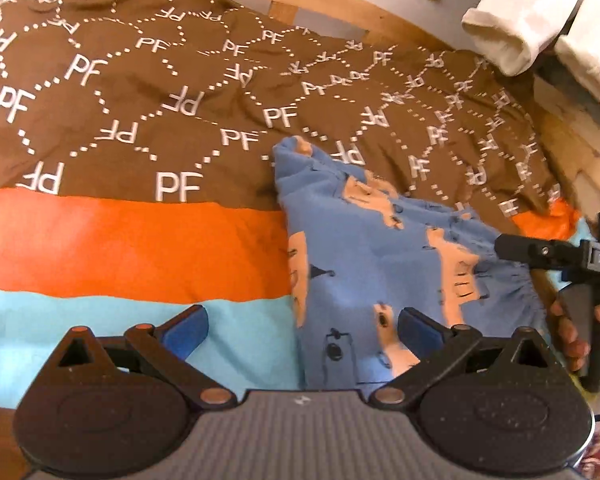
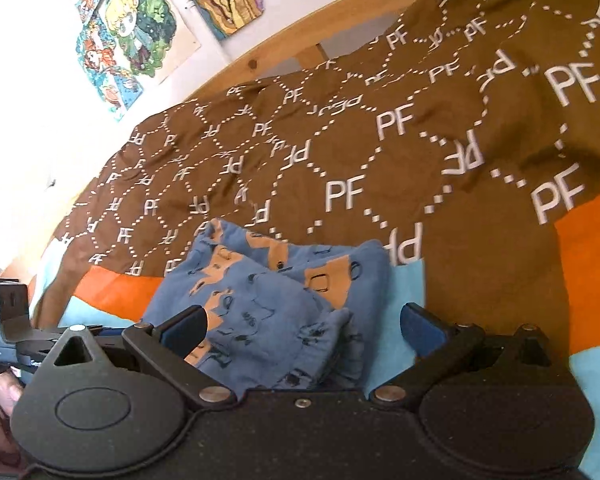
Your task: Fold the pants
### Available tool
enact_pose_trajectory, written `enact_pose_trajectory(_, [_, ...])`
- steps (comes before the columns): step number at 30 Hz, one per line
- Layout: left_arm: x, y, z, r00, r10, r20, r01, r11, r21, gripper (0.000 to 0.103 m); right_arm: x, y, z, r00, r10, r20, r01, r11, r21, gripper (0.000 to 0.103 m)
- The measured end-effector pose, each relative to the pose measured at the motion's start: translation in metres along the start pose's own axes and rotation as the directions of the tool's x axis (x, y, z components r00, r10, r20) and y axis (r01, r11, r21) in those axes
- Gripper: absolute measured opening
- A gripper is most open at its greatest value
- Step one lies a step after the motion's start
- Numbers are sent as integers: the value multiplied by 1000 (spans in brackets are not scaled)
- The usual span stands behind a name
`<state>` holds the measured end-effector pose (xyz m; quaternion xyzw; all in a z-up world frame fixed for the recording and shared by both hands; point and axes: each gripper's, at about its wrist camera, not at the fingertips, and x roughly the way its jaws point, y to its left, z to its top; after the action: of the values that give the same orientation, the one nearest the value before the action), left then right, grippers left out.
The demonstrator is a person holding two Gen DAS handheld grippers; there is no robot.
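Observation:
Blue pants [image 1: 364, 248] with tan animal prints lie folded on the bed cover, across its brown, orange and light-blue bands. My left gripper [image 1: 302, 330] is open just above the pants' left edge, with nothing between its blue pads. My right gripper [image 2: 302, 326] is open over the near end of the pants [image 2: 268, 304], also empty. In the left wrist view the right gripper [image 1: 500, 246] shows at the right edge, by the gathered waistband.
The brown "PF" bed cover [image 1: 140, 92] spreads far behind the pants. A wooden bed rail [image 2: 292, 36] runs along the back. White folded cloth [image 1: 516, 20] sits at the far right. Pictures [image 2: 132, 28] hang on the wall.

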<state>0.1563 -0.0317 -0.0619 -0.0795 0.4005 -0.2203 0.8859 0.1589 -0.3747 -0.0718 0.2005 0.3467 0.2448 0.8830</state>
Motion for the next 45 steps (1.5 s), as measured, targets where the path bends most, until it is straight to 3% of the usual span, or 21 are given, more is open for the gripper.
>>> enact_pose_trajectory(3, [-1,6,1,994,-111,3,111,993,-51,103,3,-2,2,996,90,-23,-88,995,54,102])
enact_pose_trajectory(5, [0,8,0,988,-157,3,157,985,-70,103,4,-5,3,994,106,-16,-104,991,82,102])
enact_pose_trajectory(9, [3,13,-2,982,-187,4,186,978,-96,102,-1,-14,3,988,156,6,-156,979,131,102])
enact_pose_trajectory(12, [4,18,0,983,-183,-6,180,974,-139,94,-1,-18,5,984,177,-1,-174,971,165,100])
enact_pose_trajectory(14, [4,21,2,988,-157,-18,152,977,-147,75,0,-16,8,992,121,-33,-114,978,174,90])
enact_pose_trajectory(15, [4,21,2,990,-140,-25,136,981,-139,70,1,-14,9,995,92,-48,-82,981,176,87])
enact_pose_trajectory(18, [4,21,5,989,-142,-41,136,982,-128,57,0,-10,10,998,19,-61,-8,983,181,61])
enact_pose_trajectory(20, [5,21,6,982,-183,-54,173,972,-159,40,-3,-14,6,999,-19,-47,29,976,217,38])
enact_pose_trajectory(24, [4,19,7,982,-174,-69,160,972,-175,30,-14,-11,-9,998,-57,28,46,956,289,31])
enact_pose_trajectory(26, [1,17,10,984,-162,-77,146,973,-179,22,-16,9,-15,991,-121,56,105,968,230,29])
enact_pose_trajectory(31, [-10,8,15,987,-131,-96,114,981,-159,18,-25,59,-22,965,-229,125,219,971,90,25])
enact_pose_trajectory(36, [-25,1,14,988,-118,-104,104,986,-132,17,-40,87,-21,958,-242,151,243,970,17,24])
enact_pose_trajectory(45, [-37,-1,19,987,-120,-110,106,987,-120,17,-54,105,-27,948,-260,181,260,965,27,24])
